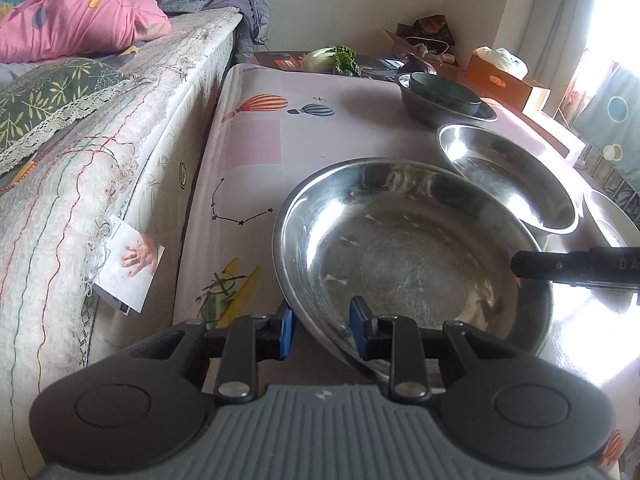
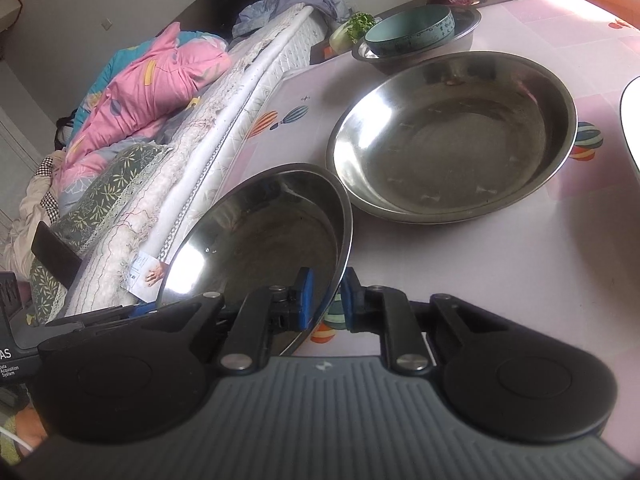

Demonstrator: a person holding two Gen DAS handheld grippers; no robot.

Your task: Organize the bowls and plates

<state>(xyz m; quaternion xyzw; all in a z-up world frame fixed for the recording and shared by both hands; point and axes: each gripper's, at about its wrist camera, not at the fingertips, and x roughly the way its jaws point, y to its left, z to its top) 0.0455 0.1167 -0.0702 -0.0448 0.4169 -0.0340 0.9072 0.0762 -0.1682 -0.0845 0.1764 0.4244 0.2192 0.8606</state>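
- The left gripper point(image 1: 322, 330) has its blue pads clamped on the near rim of the big steel basin point(image 1: 412, 248), one pad outside the wall, one inside.
- The right gripper point(image 2: 325, 300) pinches the same basin's rim point(image 2: 256, 236) from the opposite side; from its own camera the basin looks tilted, the shiny inside turned towards the bed point(image 2: 168, 128). Whether the base touches the cloth I cannot tell.
- So the step in hand, as I judge it, is a two-handed grasp of this basin, ready for a lift (no earlier picture is given, so I speak only of how things stand).
- Just behind it on the pink patterned tablecloth point(image 2: 500, 280) sits a second steel basin point(image 2: 452, 136), and further back a third steel bowl point(image 2: 464, 20) with a teal ceramic bowl point(image 2: 412, 30) nested inside.
- At the right edge a white rim point(image 2: 632, 128) peeps in (a plate or bowl, too little shown to say).
- The next move probably calls for both hands to rise together and level, then carry the basin over a matching one and lower it in centred.
- Thin, slippery steel rims may slide in the pads if one hand leads, and the basin behind stands close enough to clip.
- Some greens point(image 2: 362, 24) lie beyond the bowls, no part of this job.
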